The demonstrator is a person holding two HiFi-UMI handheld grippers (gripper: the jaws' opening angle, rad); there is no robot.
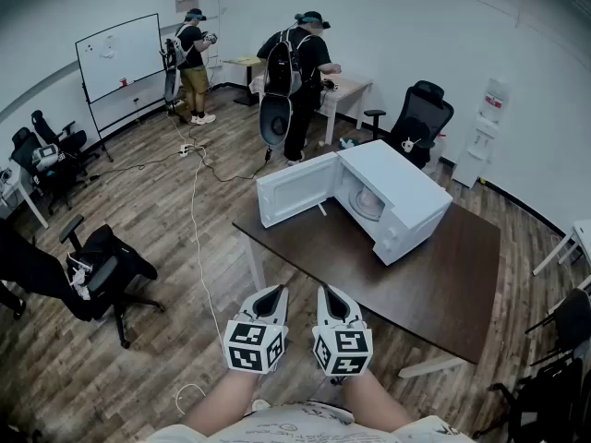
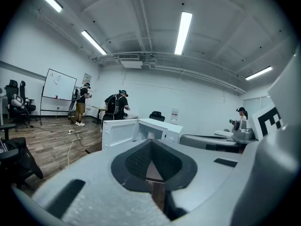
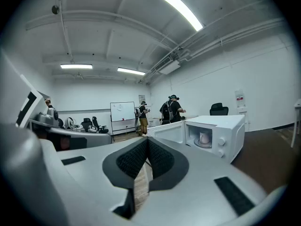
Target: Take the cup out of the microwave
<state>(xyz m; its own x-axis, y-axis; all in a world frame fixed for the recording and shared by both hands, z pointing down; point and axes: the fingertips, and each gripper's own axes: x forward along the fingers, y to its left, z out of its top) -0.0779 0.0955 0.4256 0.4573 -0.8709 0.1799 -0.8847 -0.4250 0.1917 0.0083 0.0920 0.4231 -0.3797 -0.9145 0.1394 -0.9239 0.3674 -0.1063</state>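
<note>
A white microwave (image 1: 399, 192) stands on a dark brown table (image 1: 443, 284) with its door (image 1: 295, 187) swung open to the left. Inside, a pale cup (image 1: 367, 201) sits on the turntable. In the right gripper view the cup (image 3: 203, 138) shows inside the microwave (image 3: 221, 131) cavity. From the left gripper view I see only the door and part of the microwave (image 2: 157, 128). Both grippers hover side by side in front of the table's near edge, well short of the microwave. My left gripper (image 1: 268, 292) and right gripper (image 1: 333, 292) are shut and hold nothing.
Two people (image 1: 297, 72) stand at desks at the back beside a whiteboard (image 1: 120, 55). A black office chair (image 1: 102, 270) is on the left and another (image 1: 417, 118) behind the microwave. A white cable (image 1: 196, 220) runs along the wooden floor.
</note>
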